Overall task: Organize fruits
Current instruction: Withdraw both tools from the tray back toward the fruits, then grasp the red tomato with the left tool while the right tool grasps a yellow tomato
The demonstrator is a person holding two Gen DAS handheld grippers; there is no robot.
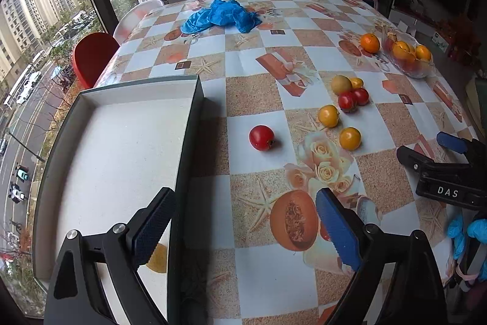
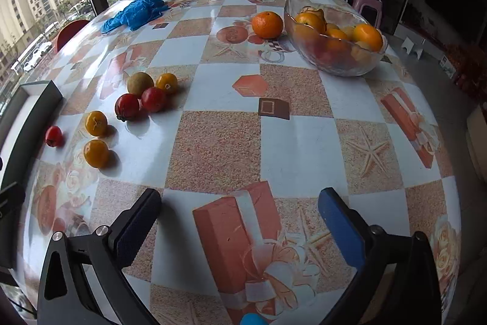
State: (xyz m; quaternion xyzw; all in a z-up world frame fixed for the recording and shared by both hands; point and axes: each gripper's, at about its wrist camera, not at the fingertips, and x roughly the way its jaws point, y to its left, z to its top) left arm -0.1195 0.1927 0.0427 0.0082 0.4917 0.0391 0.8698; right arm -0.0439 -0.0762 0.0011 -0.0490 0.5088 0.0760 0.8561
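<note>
With both our left gripper (image 1: 243, 221) and right gripper (image 2: 240, 218) spread apart and empty, we risk nudging the round red tomato (image 1: 261, 137) at frame centre, rolling it across the worktop (image 1: 255, 93).

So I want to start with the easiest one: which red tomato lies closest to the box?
The lone red tomato beside the box; the other two red ones sit in the cluster farther right.

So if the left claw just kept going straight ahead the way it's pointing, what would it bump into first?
Probably the lone red tomato. The left claw is open, with bare tablecloth ahead of it, and the white tray lies just off to its left side. Depth is hard to judge, so it might pass over the tomato.
</note>
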